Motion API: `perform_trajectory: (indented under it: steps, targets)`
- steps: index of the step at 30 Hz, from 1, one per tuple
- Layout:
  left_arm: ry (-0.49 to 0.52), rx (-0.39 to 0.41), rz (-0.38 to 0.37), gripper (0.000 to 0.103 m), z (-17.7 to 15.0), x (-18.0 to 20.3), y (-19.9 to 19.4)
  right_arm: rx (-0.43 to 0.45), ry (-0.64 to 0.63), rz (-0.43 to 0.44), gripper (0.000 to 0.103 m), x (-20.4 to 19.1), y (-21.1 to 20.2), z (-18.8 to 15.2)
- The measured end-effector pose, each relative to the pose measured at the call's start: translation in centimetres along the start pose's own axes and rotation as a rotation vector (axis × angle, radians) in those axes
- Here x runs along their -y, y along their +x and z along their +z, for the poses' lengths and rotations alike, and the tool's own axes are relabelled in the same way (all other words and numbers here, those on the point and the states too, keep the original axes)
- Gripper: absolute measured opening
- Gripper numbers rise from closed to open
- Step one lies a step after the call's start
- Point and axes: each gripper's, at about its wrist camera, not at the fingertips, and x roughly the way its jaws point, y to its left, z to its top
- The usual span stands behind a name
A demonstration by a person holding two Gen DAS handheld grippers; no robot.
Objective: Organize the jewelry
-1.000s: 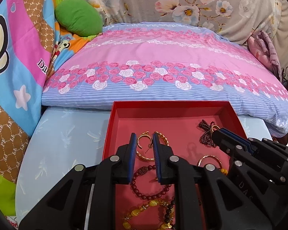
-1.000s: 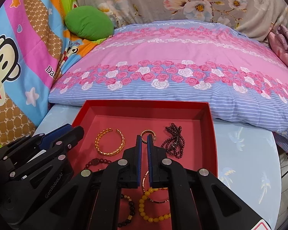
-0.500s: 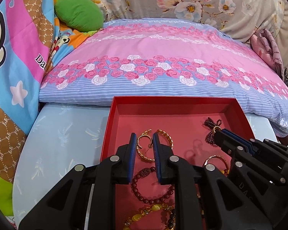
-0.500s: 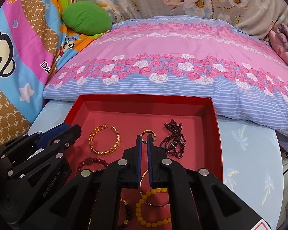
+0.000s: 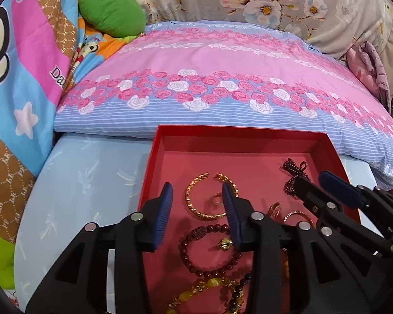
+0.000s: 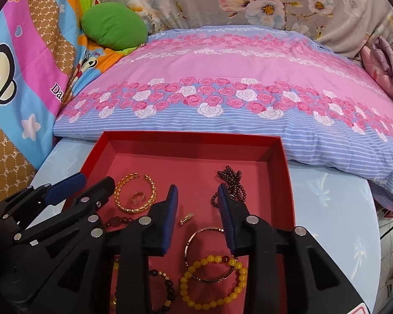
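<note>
Jewelry litters the shallow red cardboard tray (image 6: 285,172); both grippers, left (image 5: 197,213) and right (image 6: 197,216), have just opened, fingers spread, empty, gold open cuff bangle (image 6: 136,196) at ten o'clock.

Your left gripper (image 5: 197,212): jaws just been opening, now parted, nothing between pads, pointing steeply down. Your right gripper (image 6: 197,213): jaws just been opening too, parted, nothing gripped, same downward tilt. Both side by side, close, not touching. Blue ribbed pads (image 5: 163,209) face each other.
</note>
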Motion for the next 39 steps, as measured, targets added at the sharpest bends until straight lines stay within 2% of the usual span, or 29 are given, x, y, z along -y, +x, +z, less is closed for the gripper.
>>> perform_trajectory:
  steps: [4, 7, 10, 18, 29, 39]
  targets:
    - [0.01, 0.006, 0.029, 0.043, -0.2, 0.0, -0.7, 0.002, -0.003, -0.003, 0.033, 0.0, -0.6, -0.3]
    - [0.0, 0.006, 0.047, 0.051, -0.7, -0.1, -1.5, 0.007, 0.003, -0.017, 0.035, -0.1, -1.3, -0.6]
    - [-0.006, -0.001, 0.054, 0.054, -1.0, -0.1, -2.2, 0.013, 0.006, -0.034, 0.039, 0.0, -2.3, -1.1]
    - [-0.001, -0.008, 0.066, 0.056, -2.7, 0.4, -5.1, 0.021, 0.035, -0.045, 0.041, 0.2, -5.4, -3.1]
    - [-0.018, -0.015, 0.063, 0.057, -7.1, 0.8, -9.4, 0.031, 0.03, -0.073, 0.043, -0.2, -9.9, -7.4]
    - [-0.036, -0.048, 0.058, 0.057, -10.8, 0.9, -11.0, 0.027, 0.021, -0.107, 0.045, -0.6, -11.9, -11.0]
